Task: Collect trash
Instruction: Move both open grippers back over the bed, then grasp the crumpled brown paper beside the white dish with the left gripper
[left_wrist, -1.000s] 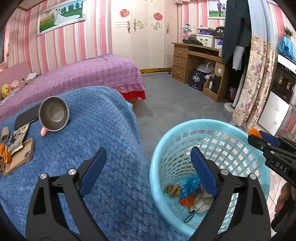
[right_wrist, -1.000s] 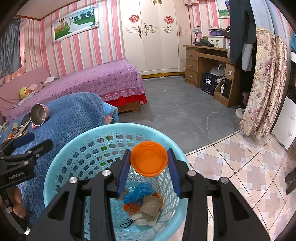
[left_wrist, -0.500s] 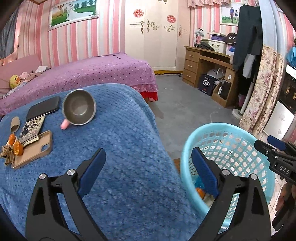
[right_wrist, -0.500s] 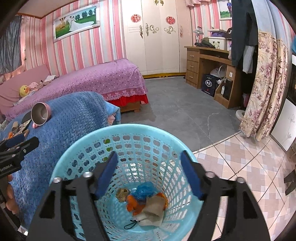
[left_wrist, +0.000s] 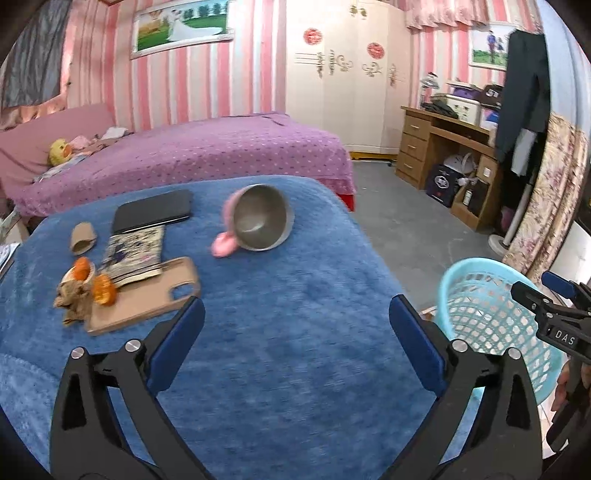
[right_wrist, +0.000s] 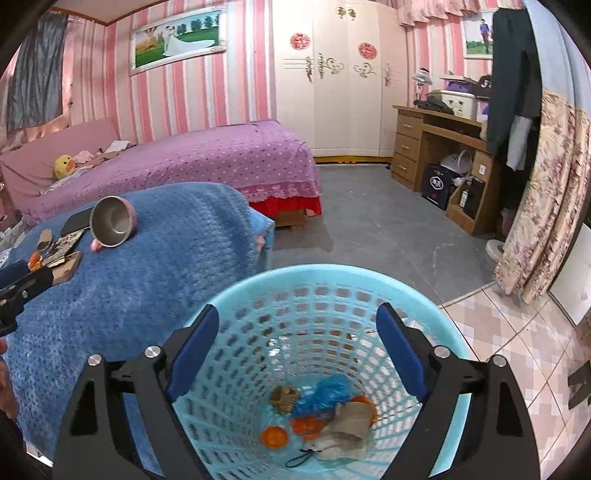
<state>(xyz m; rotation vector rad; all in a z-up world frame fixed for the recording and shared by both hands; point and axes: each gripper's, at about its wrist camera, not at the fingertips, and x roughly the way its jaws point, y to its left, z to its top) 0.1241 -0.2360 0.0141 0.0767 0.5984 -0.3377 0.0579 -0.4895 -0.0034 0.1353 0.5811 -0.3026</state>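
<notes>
A light blue plastic basket (right_wrist: 332, 280) stands on the floor beside the blue blanket; it also shows in the left wrist view (left_wrist: 480, 291). It holds an orange lid (right_wrist: 274, 436), a blue wrapper (right_wrist: 325, 393) and crumpled paper (right_wrist: 347, 424). My right gripper (right_wrist: 297, 354) is open and empty above the basket. My left gripper (left_wrist: 293, 343) is open and empty over the blue blanket (left_wrist: 277, 350). On the blanket's left lie orange peels (left_wrist: 99, 290), a brown crumpled scrap (left_wrist: 72, 299) and a cardboard tube (left_wrist: 83, 238).
A pink metal cup (left_wrist: 258, 221) lies on its side on the blanket. A black phone (left_wrist: 153, 214), a printed packet (left_wrist: 135, 254) and a tan phone case (left_wrist: 147, 299) lie near the trash. A purple bed (left_wrist: 184, 151), wooden desk (left_wrist: 443, 147) and flowered curtain (left_wrist: 546, 206) stand behind.
My right gripper opened and let the orange lid fall into the basket. My left gripper swung left from the basket to over the blanket.
</notes>
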